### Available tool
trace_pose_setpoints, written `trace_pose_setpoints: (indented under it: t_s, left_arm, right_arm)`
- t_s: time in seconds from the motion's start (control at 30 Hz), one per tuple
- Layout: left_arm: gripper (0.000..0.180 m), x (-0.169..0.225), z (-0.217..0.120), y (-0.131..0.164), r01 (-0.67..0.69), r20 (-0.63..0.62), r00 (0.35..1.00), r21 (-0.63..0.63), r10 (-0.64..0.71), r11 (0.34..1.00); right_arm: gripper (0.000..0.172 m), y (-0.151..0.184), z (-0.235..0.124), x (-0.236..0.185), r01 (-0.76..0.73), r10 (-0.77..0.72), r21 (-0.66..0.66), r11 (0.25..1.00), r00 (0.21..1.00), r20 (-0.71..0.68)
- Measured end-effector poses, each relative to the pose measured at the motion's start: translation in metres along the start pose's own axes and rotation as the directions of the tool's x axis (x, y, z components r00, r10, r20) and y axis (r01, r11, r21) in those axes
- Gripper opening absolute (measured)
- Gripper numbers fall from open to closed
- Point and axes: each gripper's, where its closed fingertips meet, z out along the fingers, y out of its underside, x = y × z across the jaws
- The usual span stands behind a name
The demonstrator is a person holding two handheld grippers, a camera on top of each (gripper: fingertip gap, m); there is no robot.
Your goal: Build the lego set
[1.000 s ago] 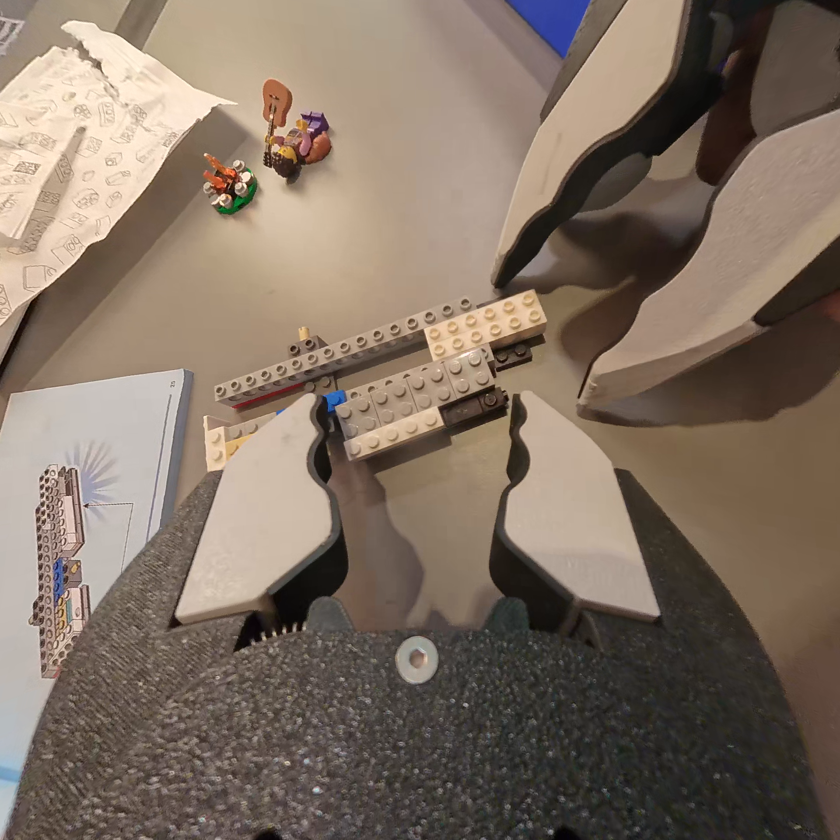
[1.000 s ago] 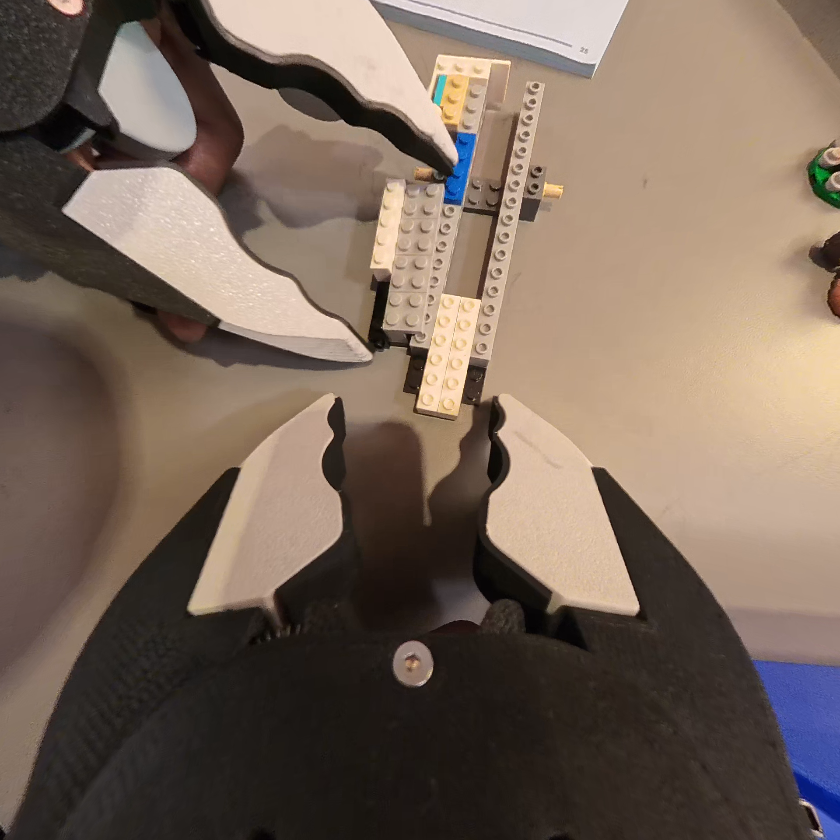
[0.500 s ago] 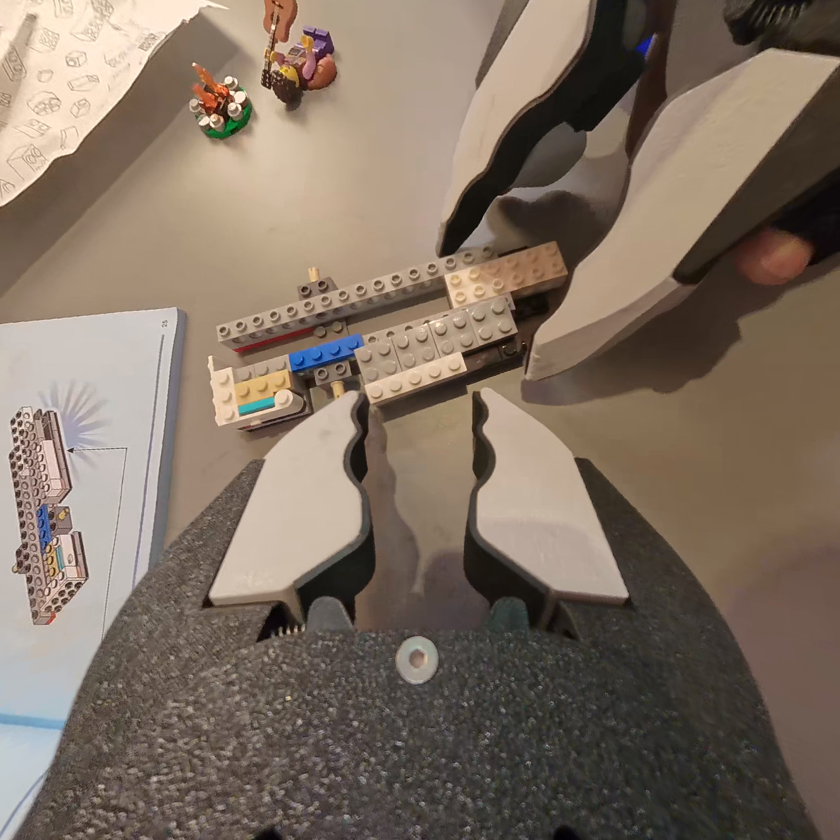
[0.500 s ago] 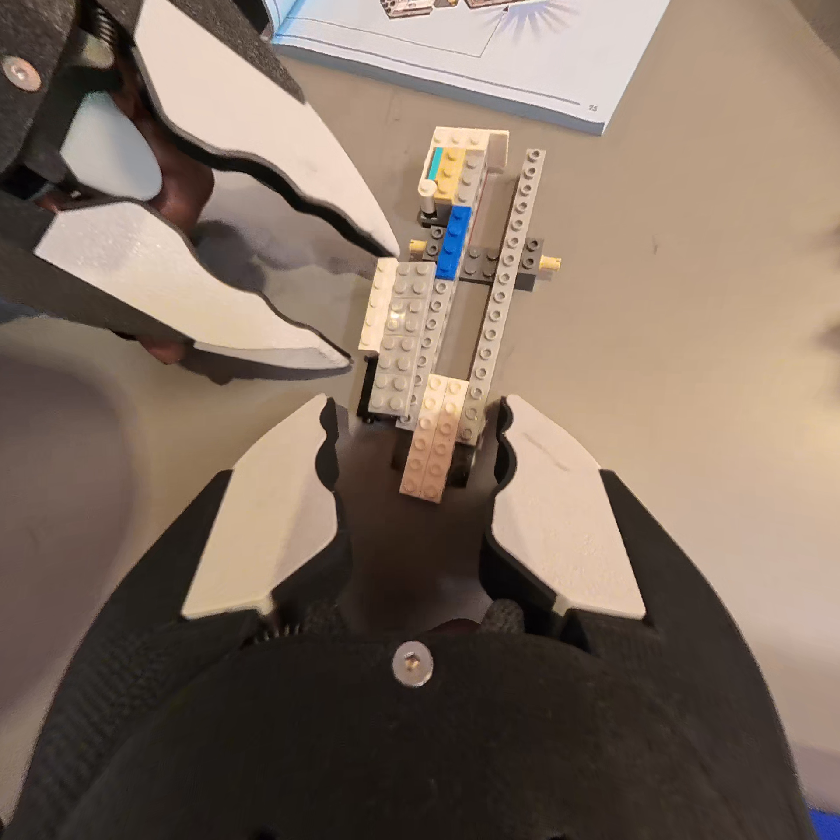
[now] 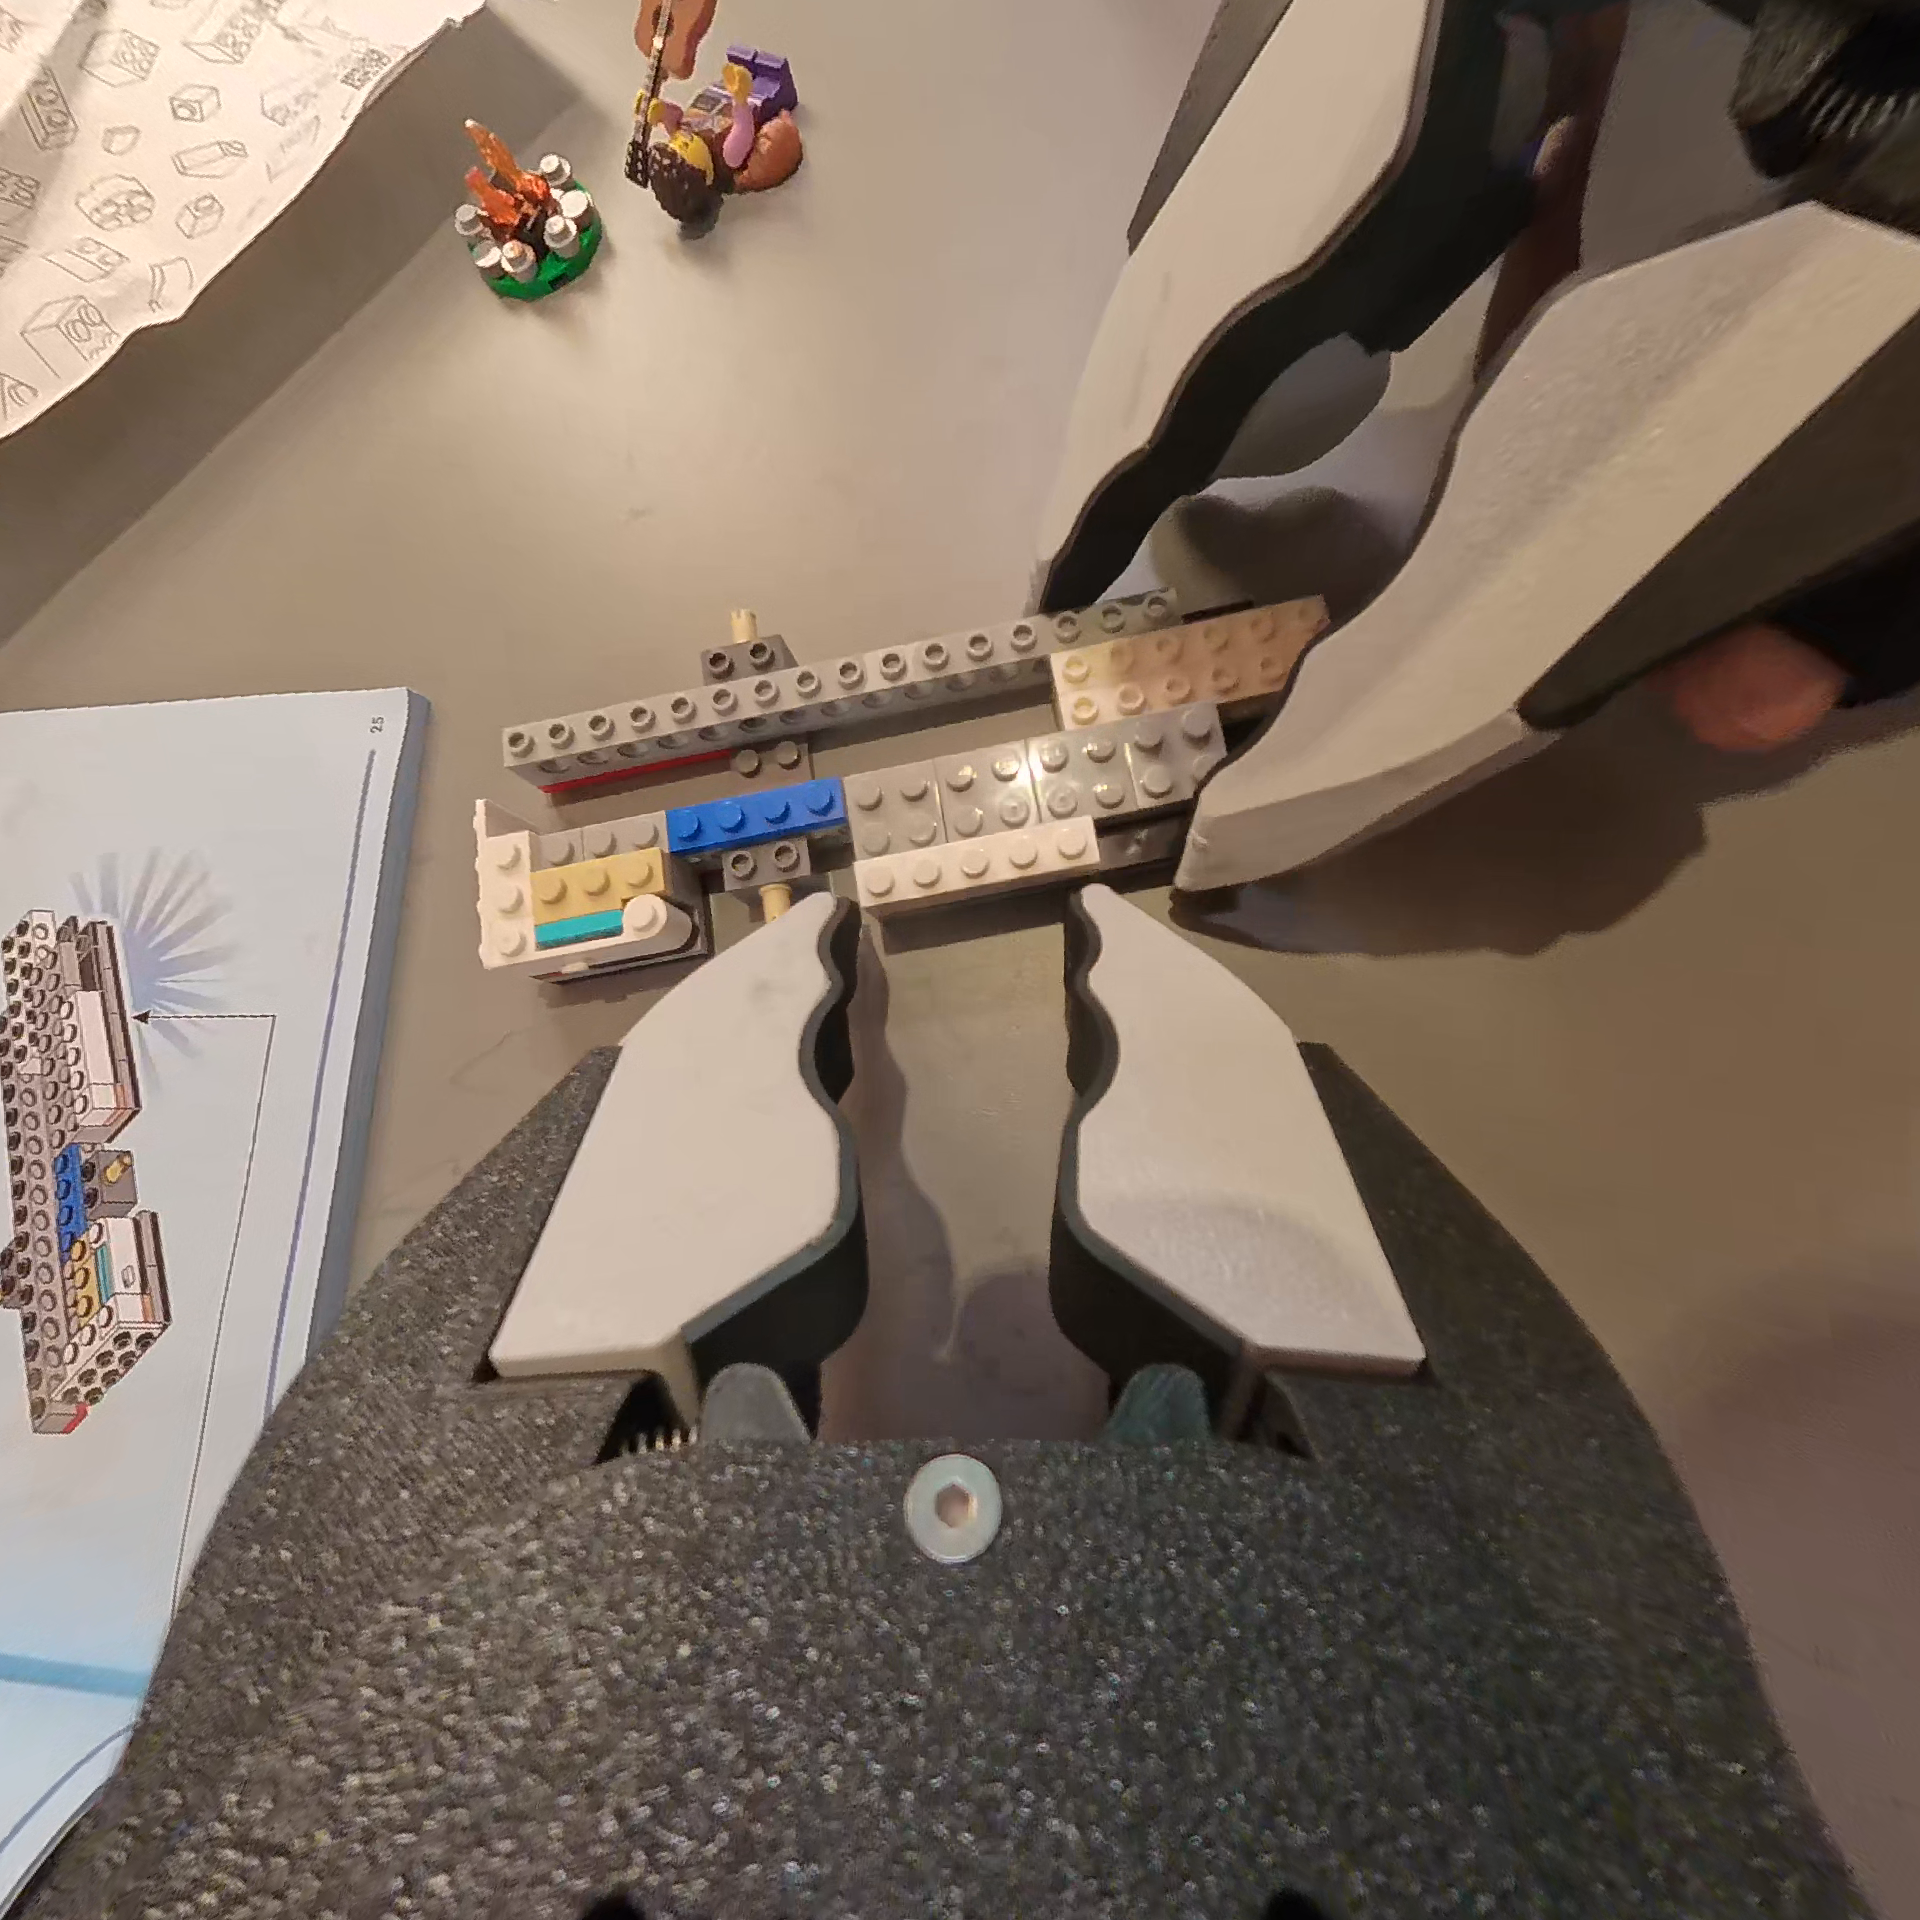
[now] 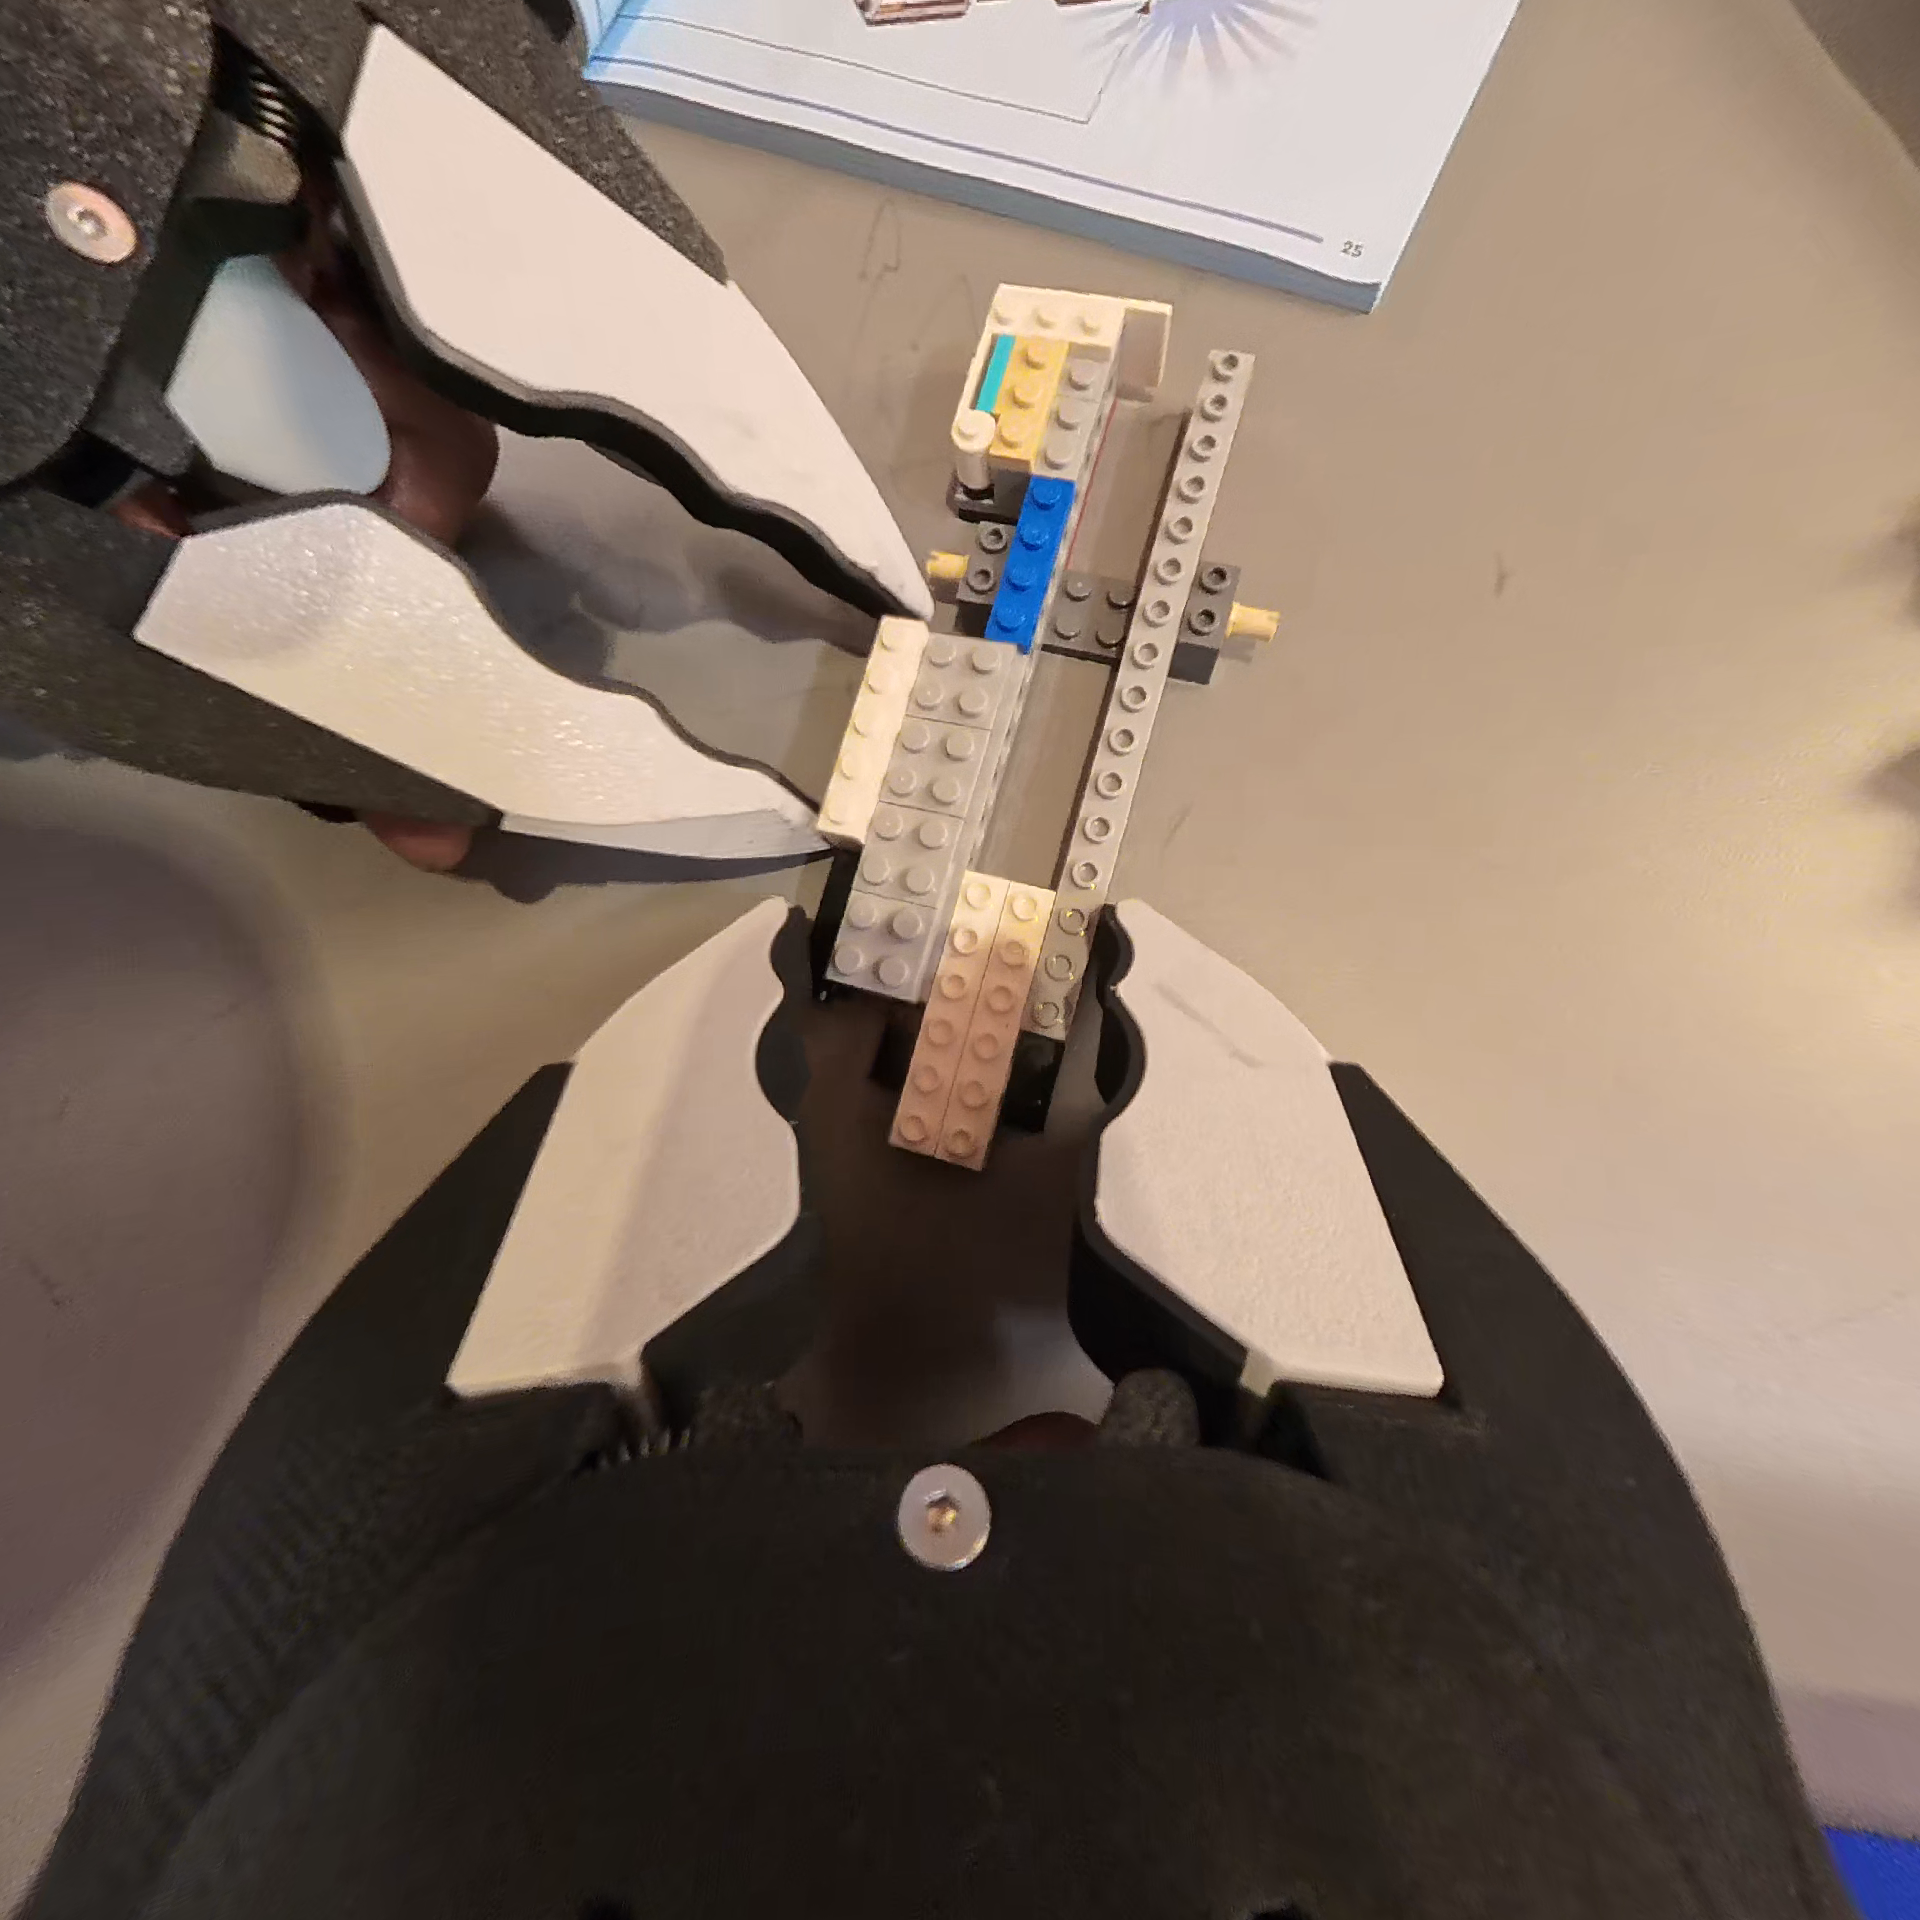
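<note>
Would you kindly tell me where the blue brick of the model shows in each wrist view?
Left wrist view: blue brick, left of centre, just beyond the left gripper.
Right wrist view: blue brick, upper centre.
Shared landmark: the instruction booklet.

The left gripper (image 5: 961,909) points forward and down, its two grey fingers (image 5: 727,1091) parted with a clear gap between the tips and nothing between the pads. Ahead of it and to the right, the right gripper (image 6: 940,940) comes in crosswise, tilted downward. Its fingers (image 6: 1226,1049) stand a little wider, straddling the near end of a brick model (image 6: 971,997), pads close against both flanks. A person's fingertips (image 5: 1756,696) wrap its handle.
</note>
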Motion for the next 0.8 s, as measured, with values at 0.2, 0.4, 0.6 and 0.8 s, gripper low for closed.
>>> trace_pose_setpoints:
  t_s: [0.2,0.4,0.6,0.8]
  left_arm:
    - [0.041,0.000,-0.001,0.001,0.028,-0.021,0.999,0.004,-0.028,1.000]
    - [0.042,-0.003,-0.004,0.000,0.099,-0.056,0.994,0.024,-0.098,0.995]
    - [0.044,-0.001,-0.007,-0.001,0.197,-0.123,0.974,0.035,-0.191,0.980]
    - [0.046,0.007,-0.011,-0.008,0.354,-0.248,0.909,0.037,-0.335,0.935]
  right_arm:
    - [0.051,-0.003,0.002,0.005,-0.051,0.050,-0.023,0.998,0.998,-0.023]
    - [0.050,-0.005,0.002,0.007,-0.118,0.117,-0.031,0.992,0.993,-0.033]
    - [0.050,-0.003,-0.001,0.008,-0.166,0.166,-0.003,0.986,0.984,-0.063]
    - [0.050,0.002,-0.007,0.006,-0.201,0.202,0.024,0.979,0.977,-0.066]
